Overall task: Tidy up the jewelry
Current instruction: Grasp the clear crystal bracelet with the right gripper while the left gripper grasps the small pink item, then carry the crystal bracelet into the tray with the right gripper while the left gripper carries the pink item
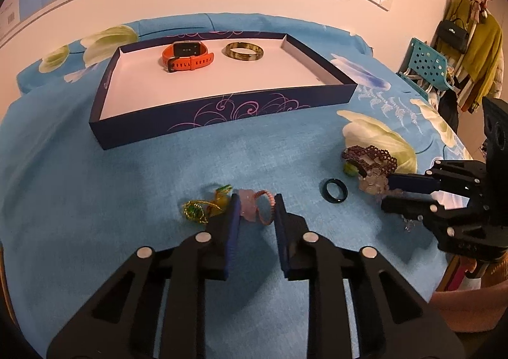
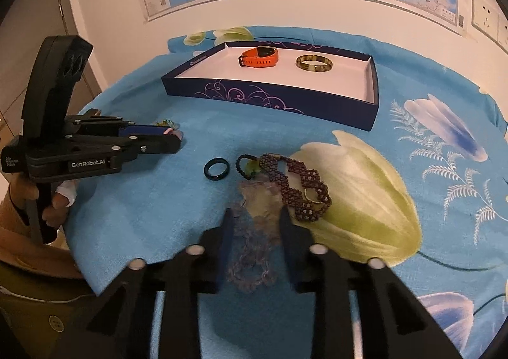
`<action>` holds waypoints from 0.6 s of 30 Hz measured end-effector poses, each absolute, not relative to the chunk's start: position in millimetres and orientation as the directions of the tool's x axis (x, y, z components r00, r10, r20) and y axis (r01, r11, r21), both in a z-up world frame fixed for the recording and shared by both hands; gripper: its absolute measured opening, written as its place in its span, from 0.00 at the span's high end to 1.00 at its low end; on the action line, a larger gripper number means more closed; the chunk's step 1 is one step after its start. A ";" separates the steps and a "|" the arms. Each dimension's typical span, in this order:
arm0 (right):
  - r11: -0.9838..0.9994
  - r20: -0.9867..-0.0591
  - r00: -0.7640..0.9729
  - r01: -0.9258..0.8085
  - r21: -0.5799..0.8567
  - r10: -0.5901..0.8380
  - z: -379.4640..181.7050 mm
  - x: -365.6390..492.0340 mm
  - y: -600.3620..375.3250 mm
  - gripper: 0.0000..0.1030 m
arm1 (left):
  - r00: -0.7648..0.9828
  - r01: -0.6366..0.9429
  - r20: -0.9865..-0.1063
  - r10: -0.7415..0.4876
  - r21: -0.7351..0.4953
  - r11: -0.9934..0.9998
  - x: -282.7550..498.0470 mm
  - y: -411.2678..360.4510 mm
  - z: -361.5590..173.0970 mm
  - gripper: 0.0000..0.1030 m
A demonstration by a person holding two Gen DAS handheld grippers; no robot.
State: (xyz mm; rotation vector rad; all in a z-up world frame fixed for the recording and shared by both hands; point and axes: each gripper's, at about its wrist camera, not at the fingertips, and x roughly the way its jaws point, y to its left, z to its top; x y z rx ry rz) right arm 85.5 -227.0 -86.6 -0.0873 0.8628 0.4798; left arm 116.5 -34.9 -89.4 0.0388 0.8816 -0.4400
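Watch (image 1: 187,55) and bangle (image 1: 243,51) boxed upper centre; left gripper (image 1: 255,206) narrowly straddles pink bracelet (image 1: 265,206), right gripper (image 2: 255,216) clear beads (image 2: 254,232), grips unconfirmed; ring (image 2: 216,168), bead bracelet (image 2: 304,187) left.

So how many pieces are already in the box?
2: an orange watch at the box's far side, and a brown bangle just right of it. The near wall could hide something small lying against it.
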 end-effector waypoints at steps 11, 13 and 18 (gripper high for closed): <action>0.877 -0.712 0.551 -0.439 0.197 0.436 -70.2 89.1 -235.3 0.94 | 0.554 0.400 -0.731 -0.398 -0.186 0.897 103.6 -27.7 -79.4 0.88; 0.864 -0.692 0.546 -0.444 0.238 0.471 -65.2 88.1 -239.4 0.94 | 0.550 0.401 -0.728 -0.409 -0.200 0.894 103.2 -25.8 -78.4 0.88; 0.862 -0.657 0.579 -0.444 0.243 0.483 -48.6 88.6 -244.0 0.94 | 0.559 0.402 -0.714 -0.422 -0.212 0.891 101.6 -22.2 -73.0 0.88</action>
